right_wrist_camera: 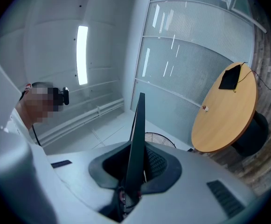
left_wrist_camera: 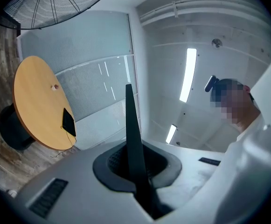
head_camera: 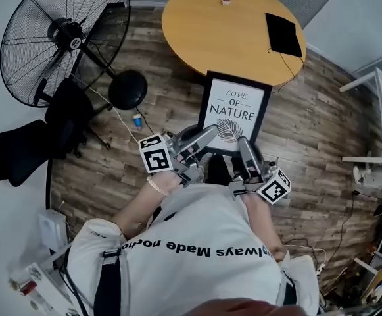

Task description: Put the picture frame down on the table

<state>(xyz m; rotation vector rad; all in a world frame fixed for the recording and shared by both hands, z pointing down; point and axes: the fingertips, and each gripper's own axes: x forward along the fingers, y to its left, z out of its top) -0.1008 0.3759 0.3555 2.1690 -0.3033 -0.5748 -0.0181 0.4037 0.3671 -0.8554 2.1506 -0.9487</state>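
The left gripper and right gripper each have jaws clamped on the thin bottom edge of the picture frame, which sticks out beyond them short of the table; uneven lowering could lever it loose.

You've got bare top across the middle and left of the round table, open all the way from its near edge. Mind the black pad on the table's right side and the small block at its far edge. The standing fan crowds the floor left of the table.
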